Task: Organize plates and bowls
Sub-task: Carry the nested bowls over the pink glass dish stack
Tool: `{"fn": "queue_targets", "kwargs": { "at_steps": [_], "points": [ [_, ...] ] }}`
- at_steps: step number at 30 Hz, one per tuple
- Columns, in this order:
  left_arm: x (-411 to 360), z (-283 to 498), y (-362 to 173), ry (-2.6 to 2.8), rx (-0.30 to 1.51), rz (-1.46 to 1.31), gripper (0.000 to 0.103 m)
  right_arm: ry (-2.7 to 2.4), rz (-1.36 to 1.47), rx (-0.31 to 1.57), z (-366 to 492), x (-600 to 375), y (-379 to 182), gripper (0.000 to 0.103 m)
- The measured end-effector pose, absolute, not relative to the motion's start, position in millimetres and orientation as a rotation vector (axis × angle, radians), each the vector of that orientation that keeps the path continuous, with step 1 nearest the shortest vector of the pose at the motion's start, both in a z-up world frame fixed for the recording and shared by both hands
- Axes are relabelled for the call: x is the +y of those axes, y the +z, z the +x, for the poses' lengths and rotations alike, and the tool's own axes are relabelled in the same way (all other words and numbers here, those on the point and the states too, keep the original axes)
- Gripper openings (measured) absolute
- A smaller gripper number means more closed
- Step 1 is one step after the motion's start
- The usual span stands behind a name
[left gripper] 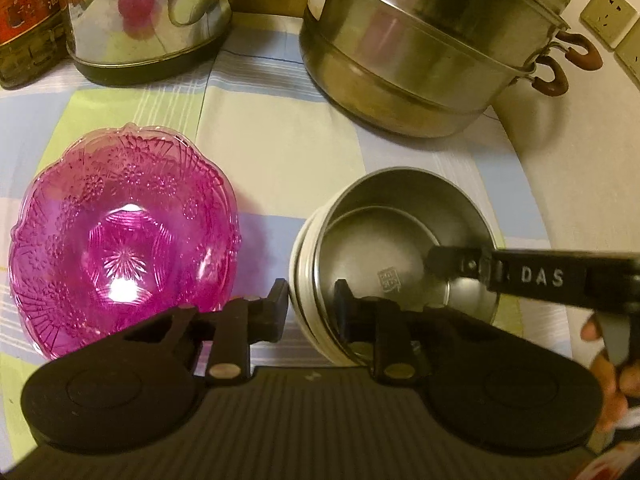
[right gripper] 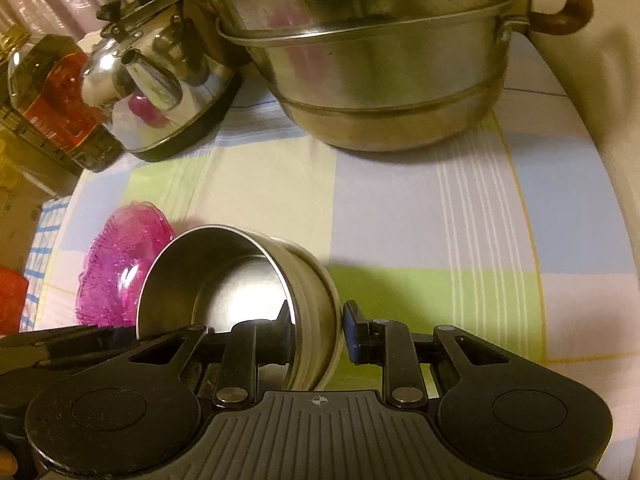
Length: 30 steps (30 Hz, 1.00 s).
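Note:
A steel bowl [left gripper: 400,220] with a pale ribbed outer wall sits on the checked cloth, right of a pink patterned glass bowl [left gripper: 120,240]. My left gripper [left gripper: 311,300] straddles the steel bowl's left wall, one finger outside and one inside, both pads against it. A finger [left gripper: 440,258] of my right gripper reaches into the bowl from the right. In the right wrist view, my right gripper [right gripper: 318,322] holds the steel bowl [right gripper: 224,280] by its right wall, with a pad on each side. The pink bowl [right gripper: 116,276] lies beyond it to the left.
A tall stacked steel steamer pot [left gripper: 432,60] with brown handles stands at the back right. A shiny kettle [left gripper: 148,20] and an oil bottle [left gripper: 28,20] stand at the back left. The table's rounded edge [right gripper: 600,240] curves along the right. A person's hand [left gripper: 604,380] grips the right tool.

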<state>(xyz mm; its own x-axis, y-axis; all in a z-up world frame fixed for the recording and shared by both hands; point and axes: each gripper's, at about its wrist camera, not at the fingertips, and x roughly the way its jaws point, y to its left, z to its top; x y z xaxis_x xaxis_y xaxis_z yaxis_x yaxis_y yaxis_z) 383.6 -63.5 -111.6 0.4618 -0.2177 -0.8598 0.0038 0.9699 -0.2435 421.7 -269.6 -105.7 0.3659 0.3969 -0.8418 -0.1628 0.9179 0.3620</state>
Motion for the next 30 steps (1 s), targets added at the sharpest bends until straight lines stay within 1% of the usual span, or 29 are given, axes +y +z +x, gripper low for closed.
{"fn": "queue_targets", "kwargs": {
  "at_steps": [6,17,22,30],
  "points": [
    [-63,383,-111,-0.117,1.092,-0.185,0.021,0.390,0.336,1.224,423,-279,-108,0.025],
    [-36,337,-110,-0.066,1.144,-0.213,0.021,0.504,0.249,1.287,395,-251,-106,0.025],
    [-27,320,-109,-0.047,1.156,-0.196,0.020,0.539,0.185,1.271,382,-235,-105,0.024],
    [-35,316,-105,-0.039,1.151,-0.120,0.019,0.486,0.105,1.255,371,-219,-109,0.024]
  ]
}}
